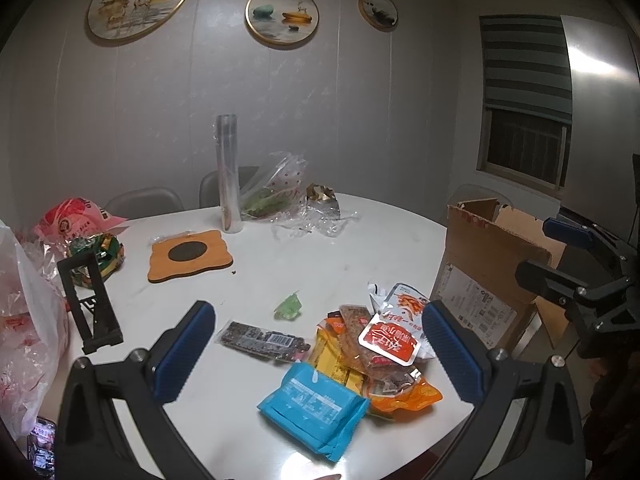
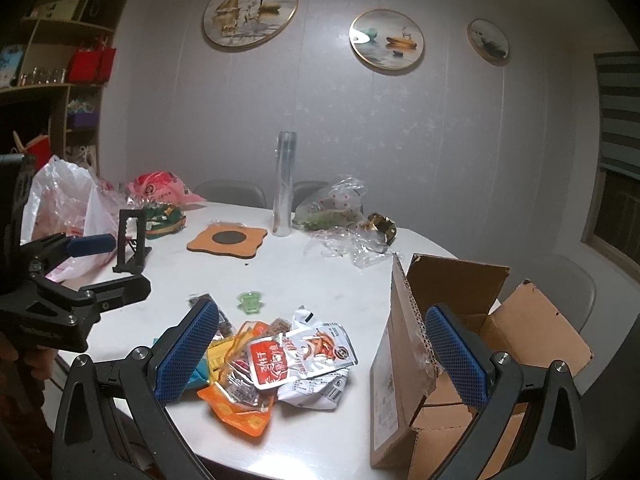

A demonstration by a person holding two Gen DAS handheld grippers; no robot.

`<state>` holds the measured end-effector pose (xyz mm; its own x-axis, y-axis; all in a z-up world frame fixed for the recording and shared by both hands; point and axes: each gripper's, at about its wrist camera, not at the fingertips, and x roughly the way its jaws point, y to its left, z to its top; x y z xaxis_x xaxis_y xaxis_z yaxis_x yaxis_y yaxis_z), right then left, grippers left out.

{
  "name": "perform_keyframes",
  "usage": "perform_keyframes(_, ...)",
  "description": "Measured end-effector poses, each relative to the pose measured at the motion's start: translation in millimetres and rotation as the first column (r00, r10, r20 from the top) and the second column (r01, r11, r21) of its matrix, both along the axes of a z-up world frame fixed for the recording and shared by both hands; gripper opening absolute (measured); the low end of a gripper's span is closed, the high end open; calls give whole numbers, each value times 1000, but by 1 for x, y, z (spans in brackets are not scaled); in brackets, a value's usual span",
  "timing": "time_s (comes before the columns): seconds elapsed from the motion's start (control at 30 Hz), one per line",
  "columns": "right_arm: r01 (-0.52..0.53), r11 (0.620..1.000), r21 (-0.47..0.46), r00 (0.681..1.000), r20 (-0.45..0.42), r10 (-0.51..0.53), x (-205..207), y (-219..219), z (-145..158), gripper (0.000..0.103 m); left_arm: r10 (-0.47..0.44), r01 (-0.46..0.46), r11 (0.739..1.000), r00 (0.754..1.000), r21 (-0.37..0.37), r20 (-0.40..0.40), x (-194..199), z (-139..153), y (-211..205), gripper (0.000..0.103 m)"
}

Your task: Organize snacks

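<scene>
A pile of snack packets lies on the white table (image 1: 280,256): a red-and-white pouch (image 1: 390,340), an orange packet (image 1: 404,394), a blue pack (image 1: 316,404), a dark bar (image 1: 262,340) and a small green jelly cup (image 1: 289,307). My left gripper (image 1: 318,350) is open above the pile and holds nothing. My right gripper (image 2: 320,354) is open and empty, over the red-and-white pouch (image 2: 276,360) and next to the open cardboard box (image 2: 404,360). The box also shows in the left wrist view (image 1: 480,276).
A wooden coaster (image 1: 188,256), a black phone stand (image 1: 90,300), a clear tube (image 1: 228,176), crumpled plastic wrap (image 1: 312,220) and plastic bags (image 1: 28,320) are on the table. Chairs stand behind it. A shelf (image 2: 52,60) is at left.
</scene>
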<state>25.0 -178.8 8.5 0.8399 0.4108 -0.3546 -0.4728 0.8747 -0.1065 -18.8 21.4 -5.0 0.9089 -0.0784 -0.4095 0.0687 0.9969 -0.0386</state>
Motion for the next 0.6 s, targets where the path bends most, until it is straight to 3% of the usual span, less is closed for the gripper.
perform_keyframes(0.27,-19,999,-41,1000,23,20,-9,3,0,103,-1,1,1000,1000,-6,4,-2,0,0,102)
perform_keyframes(0.43,-54,994,-97,990,124,66,-28,16,4,103,5,-5,1000,1000,-30,10,-7,1,11,102)
perform_keyframes(0.6,-148,984,-101,985,69,155,-27,33,-4,68,12,-12,999,1000,-36,-2,-13,-6,24,102)
